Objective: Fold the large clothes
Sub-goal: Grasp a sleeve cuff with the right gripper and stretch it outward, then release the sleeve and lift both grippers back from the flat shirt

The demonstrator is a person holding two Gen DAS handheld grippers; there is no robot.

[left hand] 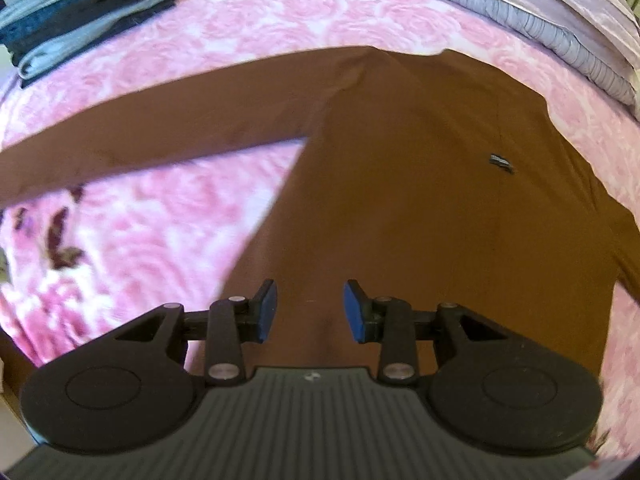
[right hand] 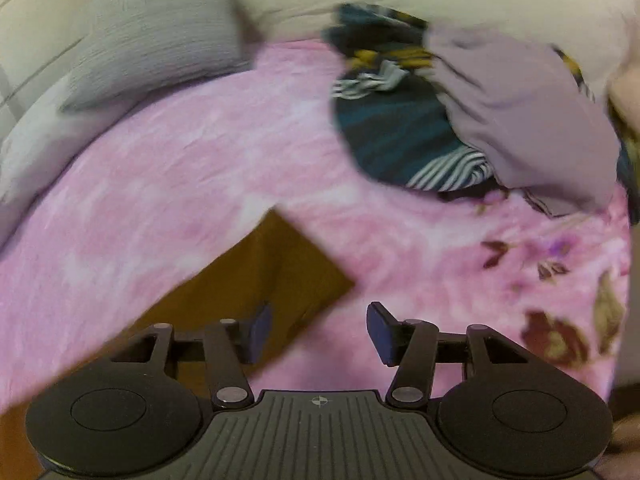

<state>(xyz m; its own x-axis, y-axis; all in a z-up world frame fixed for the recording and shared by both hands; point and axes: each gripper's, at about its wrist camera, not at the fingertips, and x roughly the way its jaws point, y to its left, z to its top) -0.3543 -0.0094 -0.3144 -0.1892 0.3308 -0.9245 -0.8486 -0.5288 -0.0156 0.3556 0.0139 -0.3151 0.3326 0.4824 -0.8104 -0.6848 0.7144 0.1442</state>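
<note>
A large brown long-sleeved shirt (left hand: pixel 420 180) lies flat on the pink flowered bedspread (left hand: pixel 240 20). One of its sleeves (left hand: pixel 180 120) stretches out to the left. My left gripper (left hand: pixel 310 310) hovers over the shirt's lower body with its blue pads apart and nothing pinched between them. In the right wrist view the end of a brown sleeve (right hand: pixel 272 280) lies on the bedspread (right hand: pixel 200 160). My right gripper (right hand: pixel 318 334) stands open just over that sleeve's corner, its left pad above the brown cloth and its right pad above pink cover.
A stack of folded dark and grey clothes (left hand: pixel 80 8) sits at the far left of the bed. Grey and lilac pillows (left hand: pixel 540 20) lie along the far right. The right wrist view shows a grey pillow (right hand: pixel 160 40) and a loose pile of unfolded clothes (right hand: pixel 460 120).
</note>
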